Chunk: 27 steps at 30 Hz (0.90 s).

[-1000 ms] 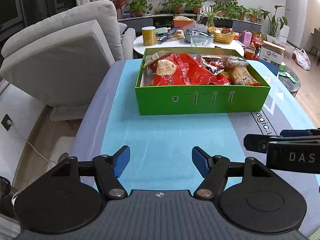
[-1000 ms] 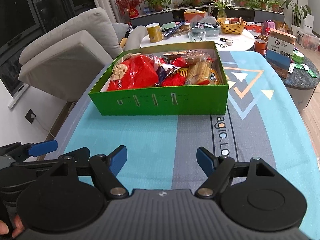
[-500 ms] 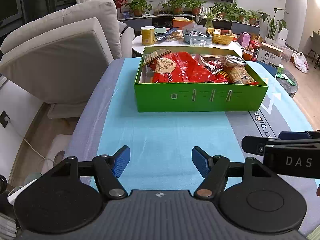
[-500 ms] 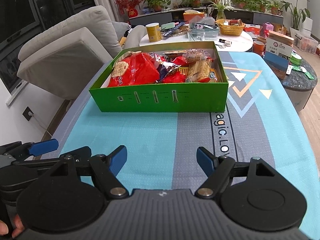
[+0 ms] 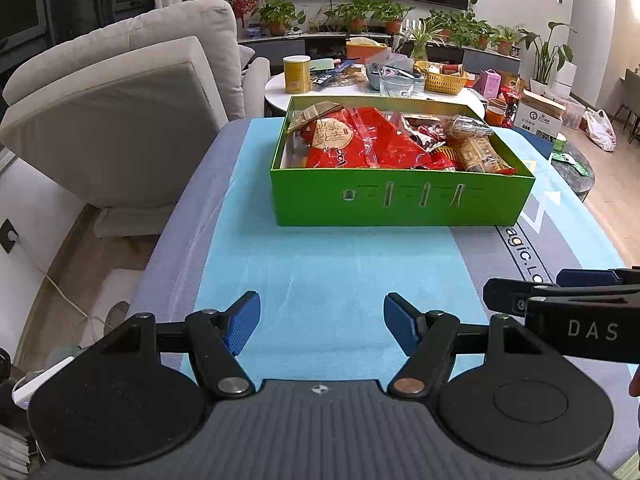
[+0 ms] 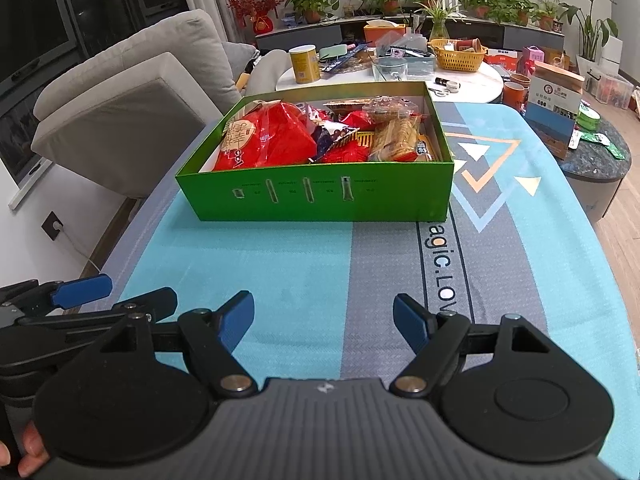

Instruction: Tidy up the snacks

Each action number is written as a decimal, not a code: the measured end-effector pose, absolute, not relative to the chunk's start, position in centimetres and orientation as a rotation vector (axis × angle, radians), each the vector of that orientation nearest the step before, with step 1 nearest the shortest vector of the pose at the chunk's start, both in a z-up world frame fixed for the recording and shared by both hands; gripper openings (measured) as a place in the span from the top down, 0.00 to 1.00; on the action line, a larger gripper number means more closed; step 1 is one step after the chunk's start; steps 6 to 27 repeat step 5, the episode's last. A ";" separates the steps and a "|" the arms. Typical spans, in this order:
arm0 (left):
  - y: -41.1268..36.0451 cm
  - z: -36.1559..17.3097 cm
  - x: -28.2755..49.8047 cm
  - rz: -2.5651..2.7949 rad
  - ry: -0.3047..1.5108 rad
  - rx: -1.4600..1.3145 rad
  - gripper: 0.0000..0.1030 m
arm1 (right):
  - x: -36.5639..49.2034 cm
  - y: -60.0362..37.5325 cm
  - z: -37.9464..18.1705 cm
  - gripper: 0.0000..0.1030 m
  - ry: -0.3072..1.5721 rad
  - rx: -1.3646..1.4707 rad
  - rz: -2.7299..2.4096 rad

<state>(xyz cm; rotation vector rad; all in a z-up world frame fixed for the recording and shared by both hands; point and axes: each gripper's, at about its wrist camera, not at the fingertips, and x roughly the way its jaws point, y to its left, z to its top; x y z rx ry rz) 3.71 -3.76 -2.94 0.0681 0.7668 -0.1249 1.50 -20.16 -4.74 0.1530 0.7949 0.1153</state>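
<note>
A green box (image 5: 400,204) (image 6: 316,200) stands on the far half of the blue and grey table mat. It is packed with snacks: a big red bag (image 5: 360,144) (image 6: 268,140) on its left, a clear pack of biscuits (image 5: 480,154) (image 6: 396,136) on its right, and small dark and red packets between them. My left gripper (image 5: 322,322) hovers open over the near mat with nothing between its blue pads. My right gripper (image 6: 324,322) is open too, and empty, beside the left one. Each gripper shows at the edge of the other's view.
A grey armchair (image 5: 120,112) stands close to the table's left edge. Behind the box a round white table (image 6: 400,72) carries a yellow tin (image 5: 297,74), a yellow basket (image 6: 456,54) and other clutter. A carton (image 6: 554,98) and a dark round stool (image 6: 596,160) are at the right.
</note>
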 end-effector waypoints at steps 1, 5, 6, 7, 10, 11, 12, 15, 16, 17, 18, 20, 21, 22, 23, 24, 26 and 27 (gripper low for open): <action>-3.8 -3.0 3.7 -0.124 0.767 0.068 0.36 | 1.5 -20.2 -4.7 0.20 0.794 0.152 0.115; -3.8 -3.0 3.6 -0.123 0.768 0.065 0.36 | 1.4 -20.2 -4.6 0.20 0.790 0.150 0.114; -3.8 -3.0 3.6 -0.123 0.768 0.065 0.36 | 1.4 -20.2 -4.6 0.20 0.790 0.150 0.114; -3.8 -3.0 3.6 -0.123 0.768 0.065 0.36 | 1.4 -20.2 -4.6 0.20 0.790 0.150 0.114; -3.8 -3.0 3.6 -0.123 0.768 0.065 0.36 | 1.4 -20.2 -4.6 0.20 0.790 0.150 0.114; -3.8 -3.0 3.6 -0.123 0.768 0.065 0.36 | 1.4 -20.2 -4.6 0.20 0.790 0.150 0.114; -3.8 -3.0 3.6 -0.123 0.768 0.065 0.36 | 1.4 -20.2 -4.6 0.20 0.790 0.150 0.114; -3.8 -3.0 3.6 -0.123 0.768 0.065 0.36 | 1.4 -20.2 -4.6 0.20 0.790 0.150 0.114; -3.8 -3.0 3.6 -0.123 0.768 0.065 0.36 | 1.4 -20.2 -4.6 0.20 0.790 0.150 0.114; -3.8 -3.0 3.6 -0.123 0.768 0.065 0.36 | 1.4 -20.2 -4.6 0.20 0.790 0.150 0.114; -3.8 -3.0 3.6 -0.123 0.768 0.065 0.36 | 1.4 -20.2 -4.6 0.20 0.790 0.150 0.114; -3.8 -3.0 3.6 -0.123 0.768 0.065 0.36 | 1.4 -20.2 -4.6 0.20 0.790 0.150 0.114; -3.8 -3.0 3.6 -0.123 0.768 0.065 0.36 | 1.4 -20.2 -4.6 0.20 0.790 0.150 0.114; -3.8 -3.0 3.6 -0.123 0.768 0.065 0.36 | 1.4 -20.2 -4.6 0.20 0.790 0.150 0.114; -3.8 -3.0 3.6 -0.123 0.768 0.065 0.36 | 1.4 -20.2 -4.6 0.20 0.790 0.150 0.114; -3.8 -3.0 3.6 -0.123 0.768 0.065 0.36 | 1.4 -20.2 -4.6 0.20 0.790 0.150 0.114; -3.8 -3.0 3.6 -0.123 0.768 0.065 0.36 | 1.4 -20.2 -4.6 0.20 0.790 0.150 0.114; -3.8 -3.0 3.6 -0.123 0.768 0.065 0.36 | 1.4 -20.2 -4.6 0.20 0.790 0.150 0.114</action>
